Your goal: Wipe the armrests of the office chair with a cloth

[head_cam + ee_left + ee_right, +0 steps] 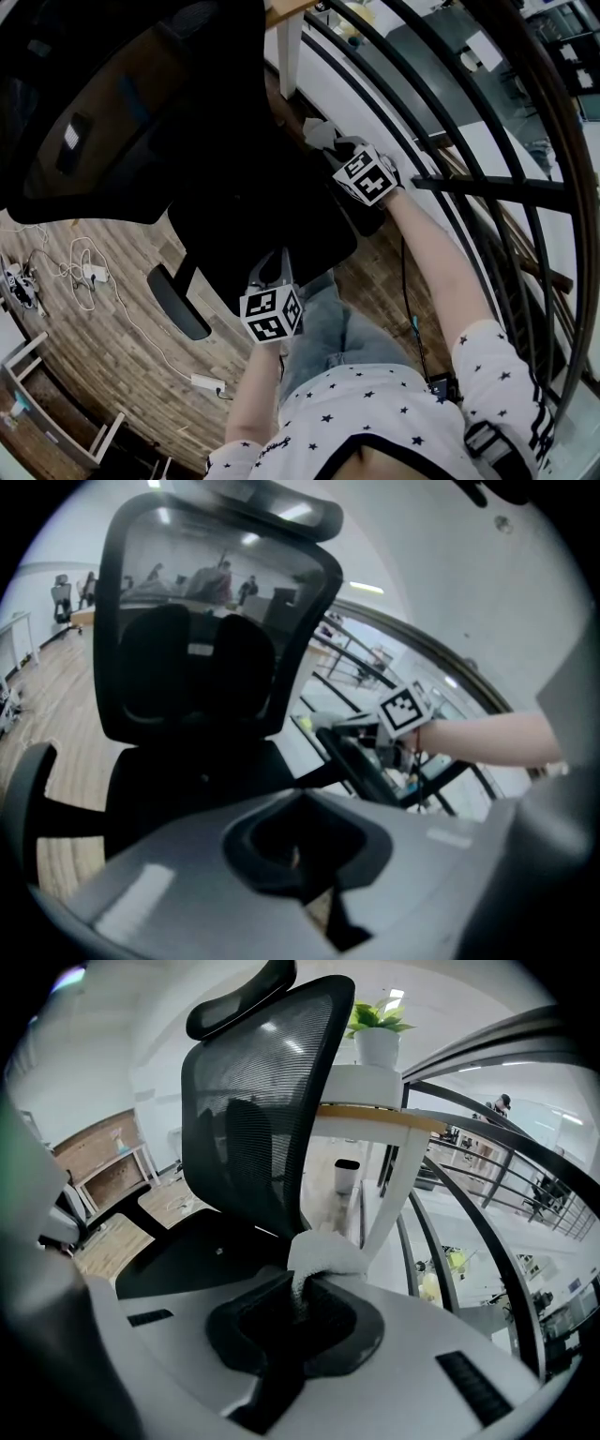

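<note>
The black office chair (253, 216) fills the head view, with its mesh backrest (262, 1101) upright in front of my right gripper. My right gripper (337, 150) is shut on a white cloth (323, 1255), bunched at the jaw tips. In the left gripper view the cloth (323, 721) lies on the far end of the chair's right armrest (361, 766), with the right gripper (370, 728) over it. My left gripper (267, 274) hangs shut over the front of the seat (187, 780), holding nothing. The left armrest (178, 300) stands apart, untouched.
A curved dark metal railing (487, 178) runs close along the right. A white table leg (289, 52) and a potted plant (375, 1035) on the tabletop stand behind the chair. A power strip and cables (89, 274) lie on the wooden floor at left.
</note>
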